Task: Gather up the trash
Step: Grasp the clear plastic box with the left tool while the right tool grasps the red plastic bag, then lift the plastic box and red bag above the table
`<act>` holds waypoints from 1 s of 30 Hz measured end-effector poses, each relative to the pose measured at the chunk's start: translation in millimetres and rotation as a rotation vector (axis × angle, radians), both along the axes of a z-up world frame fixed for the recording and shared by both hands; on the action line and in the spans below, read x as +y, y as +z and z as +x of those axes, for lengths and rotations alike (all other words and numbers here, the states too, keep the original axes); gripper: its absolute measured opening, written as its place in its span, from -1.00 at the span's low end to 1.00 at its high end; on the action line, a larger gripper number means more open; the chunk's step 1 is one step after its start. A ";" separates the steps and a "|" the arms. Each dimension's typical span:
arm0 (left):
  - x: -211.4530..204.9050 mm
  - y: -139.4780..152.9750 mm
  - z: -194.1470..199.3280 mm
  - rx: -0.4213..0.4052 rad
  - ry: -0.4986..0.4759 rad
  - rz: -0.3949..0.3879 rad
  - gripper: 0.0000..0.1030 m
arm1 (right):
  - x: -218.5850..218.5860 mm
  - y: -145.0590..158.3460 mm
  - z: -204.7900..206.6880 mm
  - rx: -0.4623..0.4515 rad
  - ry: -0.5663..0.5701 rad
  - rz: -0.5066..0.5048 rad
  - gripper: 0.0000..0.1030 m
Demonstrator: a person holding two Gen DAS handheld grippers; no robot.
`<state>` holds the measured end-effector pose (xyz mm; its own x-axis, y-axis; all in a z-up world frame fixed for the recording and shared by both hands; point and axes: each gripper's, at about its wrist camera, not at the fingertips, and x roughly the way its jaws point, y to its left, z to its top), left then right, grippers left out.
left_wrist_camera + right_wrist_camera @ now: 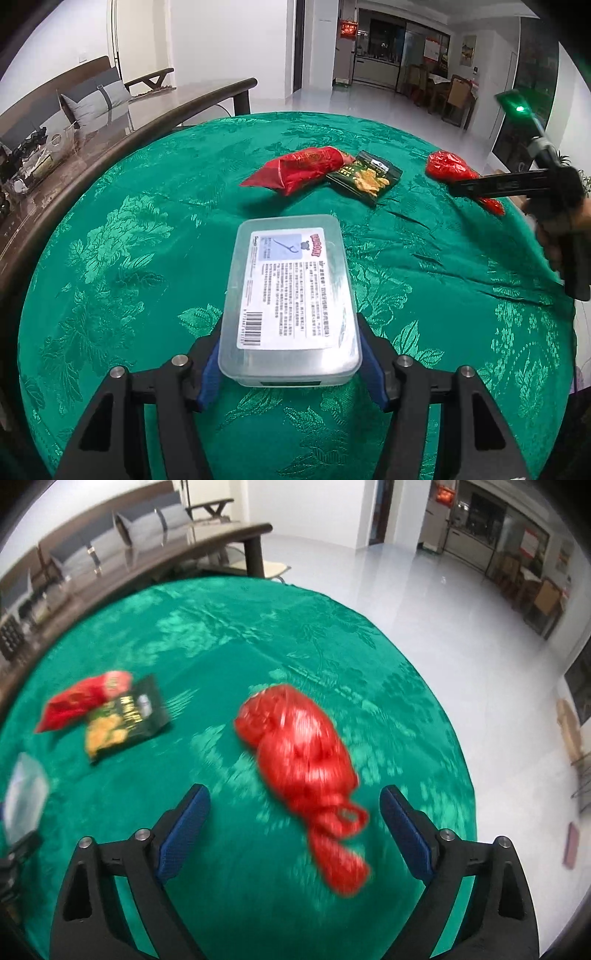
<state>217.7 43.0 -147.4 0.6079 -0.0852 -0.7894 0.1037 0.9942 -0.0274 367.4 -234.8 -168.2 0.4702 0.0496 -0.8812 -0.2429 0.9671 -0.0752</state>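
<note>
While the left claw point(291, 354) clamps a clear labelled plastic box point(291, 295), the right claw point(295, 827) gapes over a crumpled, knotted red bag point(303, 760) on the green table point(221, 646).

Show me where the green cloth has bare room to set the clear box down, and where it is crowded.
Bare cloth lies left of the clear plastic box, out to the tablecloth edge, and between the box and the wrappers. The far side is crowded: the red wrapper touches the dark green snack packet, and the red plastic bag sits ahead of the open right gripper.
</note>
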 end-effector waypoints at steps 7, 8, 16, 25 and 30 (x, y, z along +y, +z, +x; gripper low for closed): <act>0.3 -0.8 0.8 0.000 0.001 0.009 0.23 | -9.3 -3.2 -6.1 -0.041 -0.034 0.084 -0.08; -0.6 -1.0 1.2 0.000 0.002 0.010 0.23 | -10.1 -1.0 -12.9 -0.044 -0.037 0.097 -0.08; -1.9 -1.0 0.0 0.000 0.023 0.010 0.23 | 23.0 20.8 -124.9 -0.032 0.013 0.181 -0.06; 0.3 -2.4 -7.8 0.005 0.057 0.015 0.36 | 69.6 -7.1 -184.0 -0.120 0.179 0.056 0.70; 1.3 -2.8 -7.6 0.010 0.070 0.018 0.48 | 67.2 -10.5 -175.6 -0.095 0.164 0.076 0.80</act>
<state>210.1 44.4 -150.2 0.6043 -0.0280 -0.7963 0.0336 0.9994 -0.0096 191.8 -167.6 -178.7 0.5309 0.1966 -0.8243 -0.3928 0.9190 -0.0338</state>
